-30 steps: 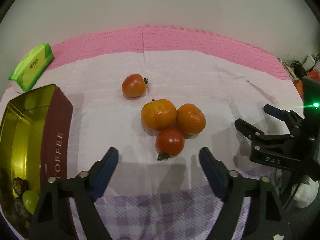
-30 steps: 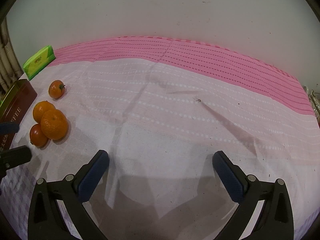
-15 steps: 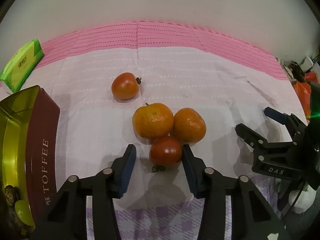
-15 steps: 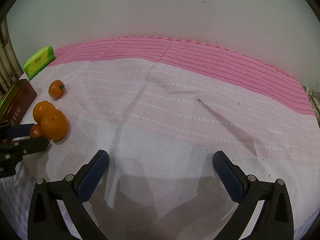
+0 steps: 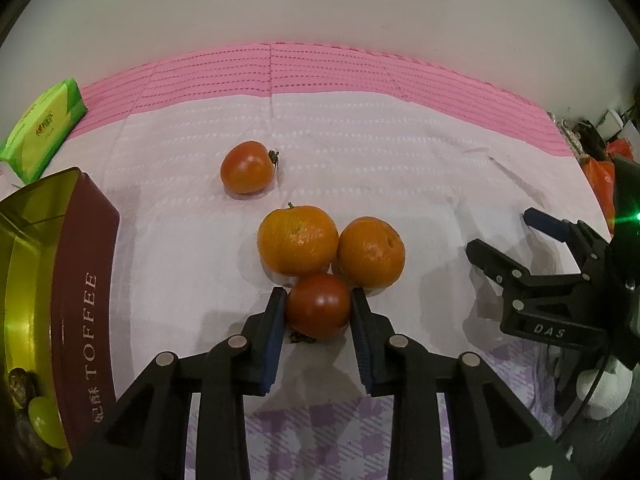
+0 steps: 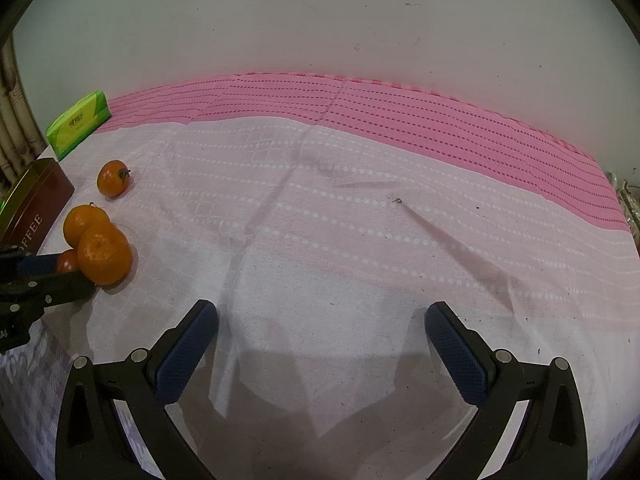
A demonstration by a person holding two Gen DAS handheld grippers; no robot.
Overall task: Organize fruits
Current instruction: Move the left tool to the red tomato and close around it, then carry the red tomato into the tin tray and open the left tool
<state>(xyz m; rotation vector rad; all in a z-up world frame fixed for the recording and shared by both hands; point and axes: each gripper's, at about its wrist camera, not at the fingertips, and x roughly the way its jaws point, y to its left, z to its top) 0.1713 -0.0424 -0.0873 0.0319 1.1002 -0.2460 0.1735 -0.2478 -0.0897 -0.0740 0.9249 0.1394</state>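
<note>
A green tissue pack point(image 5: 42, 130) is lying at the upper left of my left view, on the pink cloth point(image 5: 360, 76) that is covering the far side. Nearer me, a white cloth point(image 6: 360, 248) is spreading across the middle, and a purple checked cloth point(image 5: 320, 440) is showing along the bottom.

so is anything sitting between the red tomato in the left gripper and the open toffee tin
Nothing visible does. The left gripper has just closed on the dark red tomato, and only bare white cloth lies between it and the maroon toffee tin to its left. The two oranges sit behind the tomato, touching it.
</note>
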